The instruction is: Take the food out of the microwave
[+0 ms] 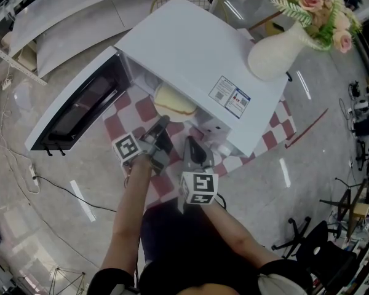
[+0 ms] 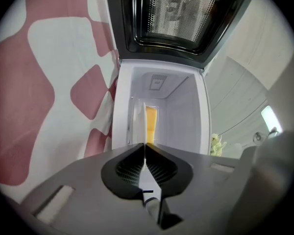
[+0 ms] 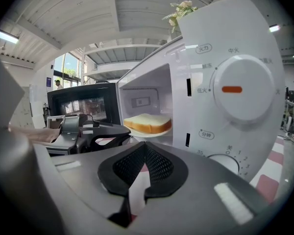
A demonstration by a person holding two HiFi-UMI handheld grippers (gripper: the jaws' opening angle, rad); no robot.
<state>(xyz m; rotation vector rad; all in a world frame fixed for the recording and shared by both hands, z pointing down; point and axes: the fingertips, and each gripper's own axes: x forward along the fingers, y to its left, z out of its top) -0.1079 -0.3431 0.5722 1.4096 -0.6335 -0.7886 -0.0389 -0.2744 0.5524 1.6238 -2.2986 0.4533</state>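
A slice of bread [image 1: 174, 105] lies on a white plate [image 3: 149, 132] inside the open white microwave [image 1: 190, 48]. My left gripper [image 1: 164, 120] reaches level into the doorway, rolled on its side. It is shut on the plate's near rim [image 2: 144, 119], which shows edge-on between the jaws, with the bread [image 2: 152, 124] behind it. My right gripper [image 1: 190, 141] hangs just outside the opening, right of the left one and below the control panel. It is shut with nothing between its fingers [image 3: 145, 145]. From there I see the bread [image 3: 147, 123] and the left gripper [image 3: 90, 133] at the plate's edge.
The microwave door [image 1: 80, 106] swings open to the left. A white vase of flowers [image 1: 277, 54] stands on the microwave's top. The timer dial [image 3: 240, 89] is right of the opening. A red-and-white checked cloth [image 1: 120, 125] covers the table under the microwave.
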